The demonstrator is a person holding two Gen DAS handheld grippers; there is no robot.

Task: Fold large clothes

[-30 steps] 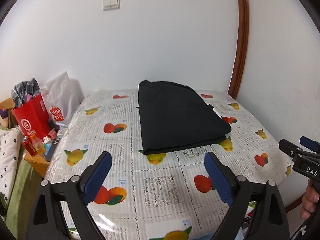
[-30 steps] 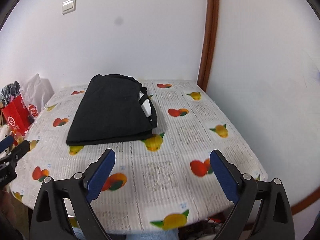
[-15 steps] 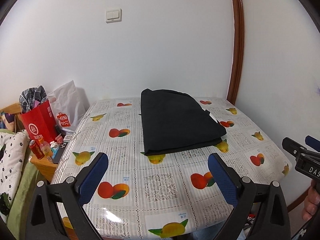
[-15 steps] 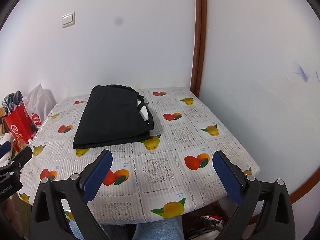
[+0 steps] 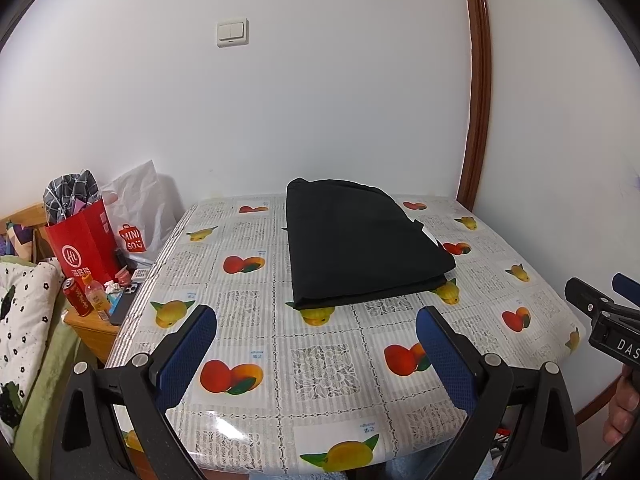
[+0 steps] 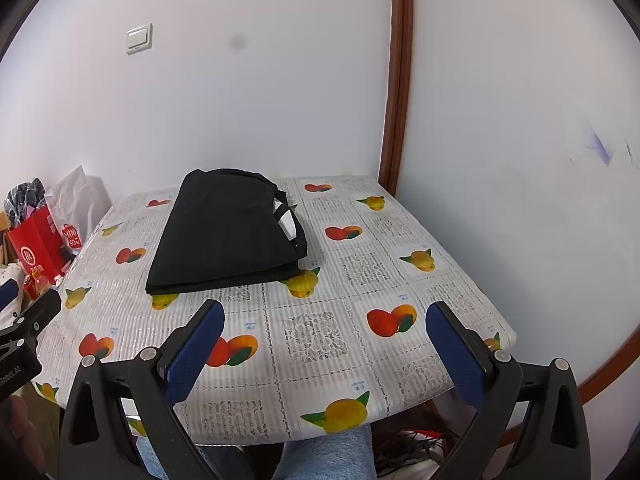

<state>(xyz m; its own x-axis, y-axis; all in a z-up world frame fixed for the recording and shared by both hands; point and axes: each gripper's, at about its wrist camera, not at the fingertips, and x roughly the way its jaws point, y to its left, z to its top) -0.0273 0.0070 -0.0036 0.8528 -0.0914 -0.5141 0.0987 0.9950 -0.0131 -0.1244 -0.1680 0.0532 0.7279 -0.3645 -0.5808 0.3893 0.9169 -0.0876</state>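
A black garment (image 5: 360, 242) lies folded into a neat rectangle on the far half of the table (image 5: 320, 364), which has a fruit-print cloth. It also shows in the right wrist view (image 6: 228, 236), with a white tag at its right edge. My left gripper (image 5: 316, 336) is open and empty, held back over the table's near edge. My right gripper (image 6: 324, 332) is open and empty, also near the front edge. Neither touches the garment. The right gripper also shows at the right edge of the left wrist view (image 5: 600, 308).
White walls close the back and right sides, with a brown wooden trim (image 5: 476, 120) in the corner. Left of the table stand a red paper bag (image 5: 82, 246), a white plastic bag (image 5: 140, 208) and a small wooden stand with cans (image 5: 86, 300). A person's legs (image 6: 320, 456) show below the front edge.
Both grippers have pulled back and risen away from the folded garment, so more of the table's front edge shows. The garment has not moved. Both stay open.
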